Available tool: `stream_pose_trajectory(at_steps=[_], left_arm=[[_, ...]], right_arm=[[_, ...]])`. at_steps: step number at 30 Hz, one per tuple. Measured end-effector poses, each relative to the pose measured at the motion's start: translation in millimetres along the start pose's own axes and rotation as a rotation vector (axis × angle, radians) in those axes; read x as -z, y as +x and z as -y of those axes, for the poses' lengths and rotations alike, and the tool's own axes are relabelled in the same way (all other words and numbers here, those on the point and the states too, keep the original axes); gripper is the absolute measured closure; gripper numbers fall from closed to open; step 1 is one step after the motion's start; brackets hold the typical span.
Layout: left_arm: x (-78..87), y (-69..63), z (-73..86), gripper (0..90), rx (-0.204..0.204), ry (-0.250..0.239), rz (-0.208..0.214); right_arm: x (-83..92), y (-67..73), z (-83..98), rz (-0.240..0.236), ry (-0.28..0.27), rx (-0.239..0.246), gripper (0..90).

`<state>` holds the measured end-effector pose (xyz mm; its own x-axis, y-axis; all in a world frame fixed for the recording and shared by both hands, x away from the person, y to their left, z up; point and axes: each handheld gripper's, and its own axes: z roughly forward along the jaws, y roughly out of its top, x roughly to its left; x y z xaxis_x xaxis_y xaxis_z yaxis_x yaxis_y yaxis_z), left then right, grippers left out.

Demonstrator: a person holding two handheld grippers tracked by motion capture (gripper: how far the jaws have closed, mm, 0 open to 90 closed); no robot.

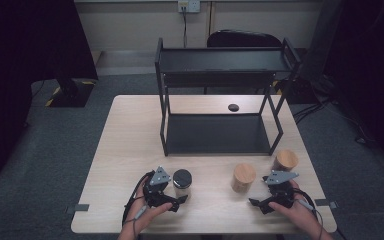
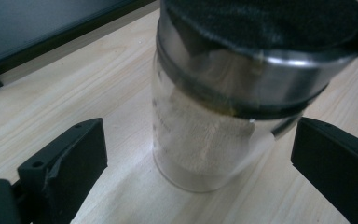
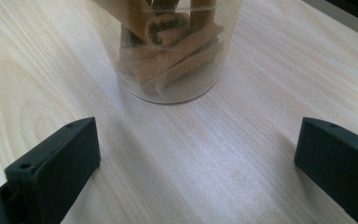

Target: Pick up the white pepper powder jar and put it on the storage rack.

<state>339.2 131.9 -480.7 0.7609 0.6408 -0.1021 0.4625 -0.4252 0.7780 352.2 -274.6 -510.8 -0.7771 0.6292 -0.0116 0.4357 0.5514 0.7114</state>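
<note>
A glass jar with a black lid (image 1: pixel 182 181) (image 2: pixel 200 135) stands near the table's front left and holds a pale powder. My left gripper (image 1: pixel 176 193) (image 2: pixel 198 161) is open, one jaw on each side of this jar, neither touching it. Two wooden-lidded jars stand at the front right, one nearer (image 1: pixel 243 177) and one farther right (image 1: pixel 285 161). In the right gripper view a clear jar of cinnamon sticks (image 3: pixel 175 56) stands just ahead of my open right gripper (image 1: pixel 260 192) (image 3: pixel 196 149), with bare table between the jaws.
A black two-tier metal rack (image 1: pixel 219 132) stands on the back middle of the light wooden table (image 1: pixel 130 145). A small black disc (image 1: pixel 233 107) lies on the table behind the rack's lower shelf. A dark chair (image 1: pixel 242 39) stands beyond the table.
</note>
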Motion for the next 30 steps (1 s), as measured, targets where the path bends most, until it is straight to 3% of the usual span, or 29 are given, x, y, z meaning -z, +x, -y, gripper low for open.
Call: stream_pose_trajectory(at_steps=[12,25,30], left_arm=[[-10.1,-2.2,-4.8,4.9,0.004,-0.001,0.014],[-16.8,-0.7,-6.3,17.3,0.032,-0.032,0.038],[-18.7,-1.3,-6.4,22.0,0.016,-0.037,0.033]], right_arm=[[0.0,0.0,0.0,0.0,0.0,0.0,0.0],[0.1,0.1,0.0,0.0,0.001,-0.001,0.0],[0.0,0.0,0.0,0.0,0.0,0.0,0.0]])
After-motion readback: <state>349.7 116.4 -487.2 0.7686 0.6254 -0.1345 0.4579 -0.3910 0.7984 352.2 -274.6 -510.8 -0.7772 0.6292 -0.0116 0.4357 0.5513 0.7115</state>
